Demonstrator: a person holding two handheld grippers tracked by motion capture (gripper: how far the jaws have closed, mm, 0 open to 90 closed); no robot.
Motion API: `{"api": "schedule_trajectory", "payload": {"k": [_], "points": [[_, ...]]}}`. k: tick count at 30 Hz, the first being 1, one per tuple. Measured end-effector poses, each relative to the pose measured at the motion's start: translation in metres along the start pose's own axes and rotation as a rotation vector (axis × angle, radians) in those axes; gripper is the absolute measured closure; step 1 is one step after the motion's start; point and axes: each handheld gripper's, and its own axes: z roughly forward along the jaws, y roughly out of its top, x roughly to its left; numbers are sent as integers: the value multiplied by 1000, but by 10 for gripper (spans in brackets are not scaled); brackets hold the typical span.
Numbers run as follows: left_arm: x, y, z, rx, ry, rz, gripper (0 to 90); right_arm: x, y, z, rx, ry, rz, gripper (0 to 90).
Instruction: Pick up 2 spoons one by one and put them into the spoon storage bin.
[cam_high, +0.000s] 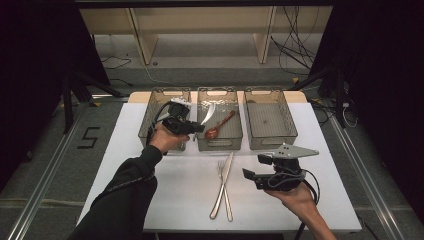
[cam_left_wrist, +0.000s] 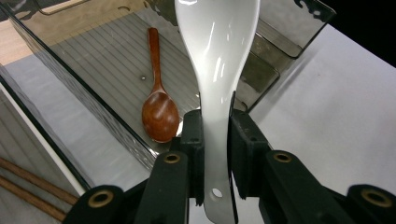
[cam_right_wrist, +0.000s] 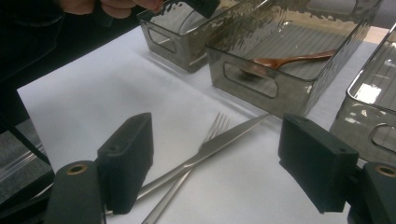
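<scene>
My left gripper (cam_high: 199, 127) is shut on the handle of a white ceramic spoon (cam_high: 207, 114), which hangs over the near left part of the middle grey bin (cam_high: 220, 145). In the left gripper view the white spoon (cam_left_wrist: 217, 60) stands between the pads, bowl end away from me. A brown wooden spoon (cam_left_wrist: 159, 107) lies in that bin below it. My right gripper (cam_high: 256, 167) is open, low over the table right of a crossed knife (cam_high: 228, 165) and fork (cam_high: 228, 207). In the right gripper view the knife (cam_right_wrist: 219, 142) and fork (cam_right_wrist: 212, 127) lie just beyond the open gripper (cam_right_wrist: 222, 163).
Three clear grey bins stand in a row at the back: left bin (cam_high: 150, 117), middle, and right bin (cam_high: 270, 140), which looks bare inside. Brown sticks (cam_left_wrist: 28, 186) lie in the left bin. The white table (cam_high: 325, 200) has free room at front left and right.
</scene>
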Motion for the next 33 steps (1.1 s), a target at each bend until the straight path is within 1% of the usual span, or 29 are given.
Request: {"api": "schedule_trajectory", "payload": {"k": [4,6,7,9,10,12,14,15,18,21,26,27,30,32,33], "points": [[2,6,6,-8,9,-1,763,0,0,0,1,0,1,276],[3,9,8,-16,14,-5,763,0,0,0,1,0,1,276],[3,10,9,-21,17,-15,763,0,0,0,1,0,0,276],[3,13,12,-23,28,-11,763,0,0,0,1,1,0,276],[4,14,13,-25,29,-15,763,0,0,0,2,1,-1,276],[4,16,17,-18,34,-10,763,0,0,0,3,1,-2,276],[4,17,21,-16,37,-16,763,0,0,0,2,2,-2,276],[5,17,23,-7,39,-12,763,0,0,0,2,2,-2,276],[7,17,28,-2,48,-21,763,0,0,0,2,2,-1,276],[8,17,31,-6,55,-28,762,0,0,0,2,3,-2,276],[13,16,35,1,74,-42,762,0,0,0,1,5,-1,276],[14,16,36,-1,73,-49,762,0,0,0,2,5,-1,276],[14,15,39,6,76,-52,760,0,0,0,2,6,-2,276],[14,16,41,8,81,-49,754,0,0,0,3,7,0,276],[14,16,42,4,80,-55,734,0,0,0,3,6,-1,276]]}}
